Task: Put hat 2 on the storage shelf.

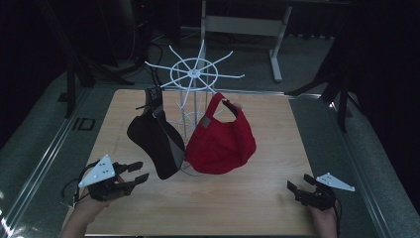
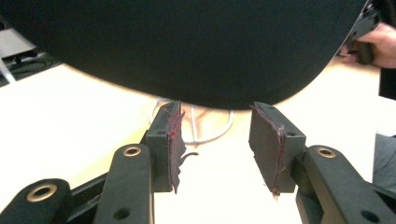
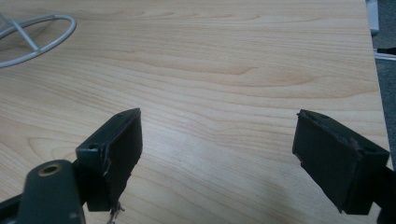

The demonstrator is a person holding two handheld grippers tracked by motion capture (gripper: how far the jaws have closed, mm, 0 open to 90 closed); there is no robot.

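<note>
Wooden table (image 1: 237, 198), pale, spanning the middle of the scene. White wire rack (image 1: 194, 74) upright at the far centre, spokes fanning out from a hub. Red cap (image 1: 221, 139) hanging on the rack's right side, low over the tabletop. Black cap (image 1: 156, 141) hanging just left of it, touching at the lower edge, brim down. Left gripper (image 1: 140, 172) at the near left, just short of the black cap's brim, released, nothing between the pads (image 2: 177, 144). Right gripper (image 1: 295, 185) at the near right, well apart from both caps, spread wide over bare wood, holding nothing.
</note>
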